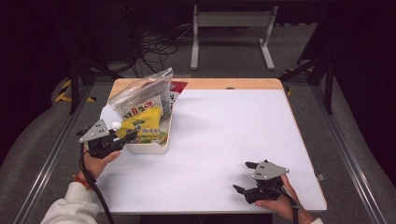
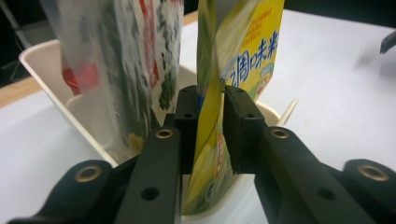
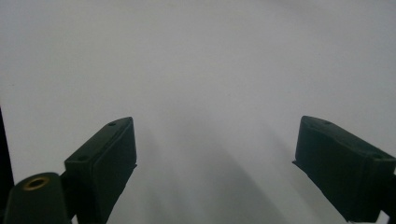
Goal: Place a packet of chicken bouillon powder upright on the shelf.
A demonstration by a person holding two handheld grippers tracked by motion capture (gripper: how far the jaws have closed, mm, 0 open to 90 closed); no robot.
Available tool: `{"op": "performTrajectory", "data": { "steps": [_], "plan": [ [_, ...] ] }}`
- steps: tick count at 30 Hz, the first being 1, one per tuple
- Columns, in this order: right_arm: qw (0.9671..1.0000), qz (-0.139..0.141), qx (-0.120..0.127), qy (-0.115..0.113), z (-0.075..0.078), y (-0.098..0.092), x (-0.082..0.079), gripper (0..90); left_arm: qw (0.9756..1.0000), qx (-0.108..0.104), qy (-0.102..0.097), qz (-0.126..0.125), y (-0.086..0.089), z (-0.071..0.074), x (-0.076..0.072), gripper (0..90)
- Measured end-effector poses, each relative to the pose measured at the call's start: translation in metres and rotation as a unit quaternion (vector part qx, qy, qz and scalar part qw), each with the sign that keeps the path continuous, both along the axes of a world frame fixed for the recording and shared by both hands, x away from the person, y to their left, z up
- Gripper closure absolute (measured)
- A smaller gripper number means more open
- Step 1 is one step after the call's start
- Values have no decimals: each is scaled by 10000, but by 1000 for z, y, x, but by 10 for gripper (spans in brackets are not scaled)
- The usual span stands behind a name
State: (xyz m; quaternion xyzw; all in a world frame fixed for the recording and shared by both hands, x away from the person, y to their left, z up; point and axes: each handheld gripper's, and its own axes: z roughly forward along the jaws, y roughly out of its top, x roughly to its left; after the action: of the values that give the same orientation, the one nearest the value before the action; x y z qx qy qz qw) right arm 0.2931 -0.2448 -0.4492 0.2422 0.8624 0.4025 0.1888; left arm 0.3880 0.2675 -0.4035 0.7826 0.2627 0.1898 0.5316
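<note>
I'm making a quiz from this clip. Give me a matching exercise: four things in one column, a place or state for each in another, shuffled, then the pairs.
Things:
1. yellow pouch
2. clear bag
3. right gripper
4. tub

Places or states:
A. jaws wide apart over bare table
B. white, at the table's left side, holding packets
C. between the left gripper's jaws
D. stands in the tub, rising above its rim

Pairs: 1-C, 2-D, 3-A, 4-B
</note>
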Motion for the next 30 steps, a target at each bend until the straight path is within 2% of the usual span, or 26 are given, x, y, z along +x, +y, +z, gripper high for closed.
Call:
{"op": "performTrajectory", "data": {
  "steps": [3, 9, 12, 15, 18, 20, 21, 25, 30],
  "plan": [
    [10000, 2, -5, -3, 0, 0, 0, 127, 9999, -80, -93, 84, 4, 5, -5, 747],
    [10000, 5, 10, -22, 1, -1, -1, 127, 9995, -106, -134, 247, 7, 6, -12, 715],
    [10000, 13, 12, -14, 1, -1, 0, 129, 9988, -14, -196, 450, 6, 6, -18, 667],
    [10000, 19, 8, -12, 1, -1, 0, 129, 9985, 66, -236, 499, 5, 6, -22, 647],
    [10000, 20, 15, -30, 2, -1, 0, 129, 9977, 70, -253, 624, 3, 5, -26, 563],
    [10000, -4, 27, -29, 2, -1, 0, 130, 9971, 92, -269, 700, 2, 4, -29, 548],
    [10000, -5, 29, -36, 2, -2, 0, 130, 9964, 134, -276, 790, 1, 4, -32, 492],
    [10000, -14, 30, -49, 3, -2, 0, 130, 9947, 189, -308, 967, -2, 3, -37, 444],
    [10000, -46, 53, -67, 4, -4, 0, 130, 9916, 160, -355, 1237, -4, 2, -45, 389]
  ]
}}
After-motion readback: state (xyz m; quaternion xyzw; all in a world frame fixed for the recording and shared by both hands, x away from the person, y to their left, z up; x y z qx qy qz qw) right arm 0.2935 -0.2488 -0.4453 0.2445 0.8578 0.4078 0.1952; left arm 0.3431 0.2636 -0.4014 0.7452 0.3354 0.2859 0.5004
